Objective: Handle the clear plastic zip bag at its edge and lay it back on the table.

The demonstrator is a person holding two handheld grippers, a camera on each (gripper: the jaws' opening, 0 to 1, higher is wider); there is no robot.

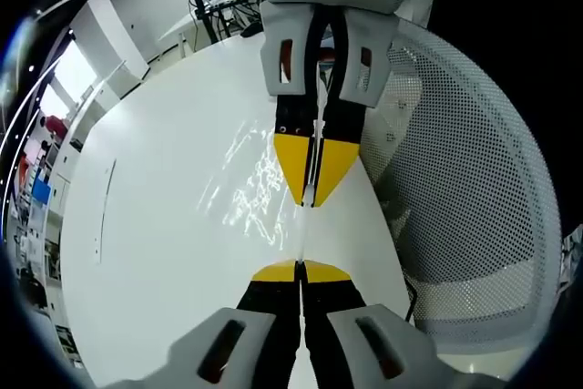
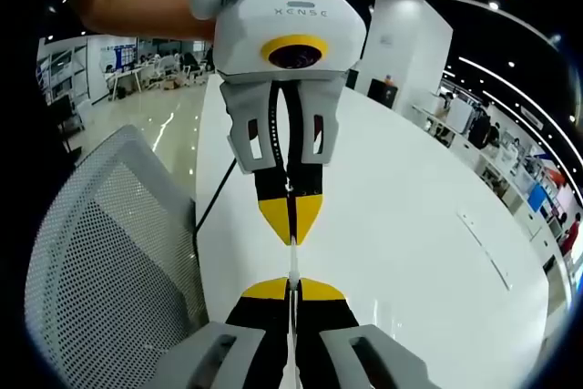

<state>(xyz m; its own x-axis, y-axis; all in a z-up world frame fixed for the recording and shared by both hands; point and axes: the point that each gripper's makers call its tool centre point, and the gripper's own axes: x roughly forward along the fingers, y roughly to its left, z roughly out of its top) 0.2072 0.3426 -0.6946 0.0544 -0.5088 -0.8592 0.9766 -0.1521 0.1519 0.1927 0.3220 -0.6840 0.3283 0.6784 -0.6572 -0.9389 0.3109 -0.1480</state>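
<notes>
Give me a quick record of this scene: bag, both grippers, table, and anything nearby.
bag: clear zip bag, stretched above the table between the two grippers
left gripper: shut on the bag's edge
right gripper: shut on the opposite edge
table: white
nearby: mesh chair at the table's edge

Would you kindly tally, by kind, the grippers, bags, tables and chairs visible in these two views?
Grippers: 2, the left gripper and the right gripper, facing each other tip to tip.
Clear plastic zip bags: 1, the clear plastic zip bag, stretched between both grippers above the table.
Tables: 1, the white table.
Chairs: 1, the mesh chair beside the table.
Total: 5.
</notes>
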